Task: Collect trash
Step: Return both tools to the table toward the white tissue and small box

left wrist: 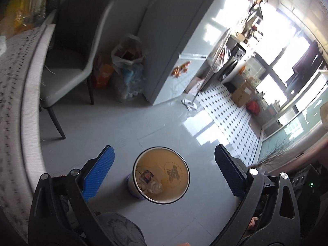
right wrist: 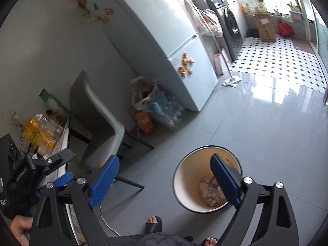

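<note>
A round trash bin (left wrist: 180, 165) with a cream inside stands on the grey floor. It holds crumpled wrappers and a clear plastic bottle (left wrist: 154, 187). My left gripper (left wrist: 164, 164) is open and empty, held above the bin with the bin between its fingers in view. In the right wrist view the bin (right wrist: 184, 176) sits low right with crumpled trash (right wrist: 211, 190) at its bottom. My right gripper (right wrist: 164, 176) is open and empty above the floor, its right finger (right wrist: 223, 180) in front of the bin. The left gripper (right wrist: 51, 170) shows at the left by the table edge.
A grey chair (right wrist: 98, 123) stands at the table (left wrist: 18, 94) with a patterned cloth. Bottles (right wrist: 39, 131) stand on the table. Bags of bottles and boxes (right wrist: 155, 106) lie beside the white fridge (right wrist: 164, 41). A mop (right wrist: 231, 81) and washer (right wrist: 229, 26) are farther off. My sandaled feet (right wrist: 152, 223) are near the bin.
</note>
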`<action>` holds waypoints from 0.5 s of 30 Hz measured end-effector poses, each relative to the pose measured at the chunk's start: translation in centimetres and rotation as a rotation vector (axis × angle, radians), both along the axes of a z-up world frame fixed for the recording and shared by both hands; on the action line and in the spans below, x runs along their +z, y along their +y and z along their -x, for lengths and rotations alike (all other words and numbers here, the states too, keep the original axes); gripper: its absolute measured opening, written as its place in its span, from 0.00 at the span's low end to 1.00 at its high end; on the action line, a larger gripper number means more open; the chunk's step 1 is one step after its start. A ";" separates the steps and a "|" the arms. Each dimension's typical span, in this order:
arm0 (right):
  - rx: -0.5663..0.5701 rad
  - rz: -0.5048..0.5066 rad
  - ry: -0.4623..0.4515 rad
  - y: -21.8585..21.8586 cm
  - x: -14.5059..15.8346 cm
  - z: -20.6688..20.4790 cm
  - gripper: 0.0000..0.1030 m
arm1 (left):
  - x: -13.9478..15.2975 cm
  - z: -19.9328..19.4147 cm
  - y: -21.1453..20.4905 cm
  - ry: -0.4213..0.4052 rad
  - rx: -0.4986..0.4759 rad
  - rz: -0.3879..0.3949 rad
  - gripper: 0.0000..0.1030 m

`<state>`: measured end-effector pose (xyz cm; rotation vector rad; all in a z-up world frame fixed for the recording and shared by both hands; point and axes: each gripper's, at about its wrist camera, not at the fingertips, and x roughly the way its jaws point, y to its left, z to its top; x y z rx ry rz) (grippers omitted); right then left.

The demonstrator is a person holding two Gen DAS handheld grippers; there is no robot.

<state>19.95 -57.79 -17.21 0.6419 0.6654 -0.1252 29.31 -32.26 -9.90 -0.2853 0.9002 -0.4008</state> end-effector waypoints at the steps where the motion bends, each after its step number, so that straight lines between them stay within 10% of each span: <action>1: 0.011 0.008 -0.006 0.9 0.7 0.1 0.90 | 0.4 0.3 0.8 -0.009 0.008 0.009 0.94; 15: 0.165 0.086 -0.075 11.9 7.6 0.7 0.93 | 6.4 5.2 13.5 -0.136 0.166 0.084 0.94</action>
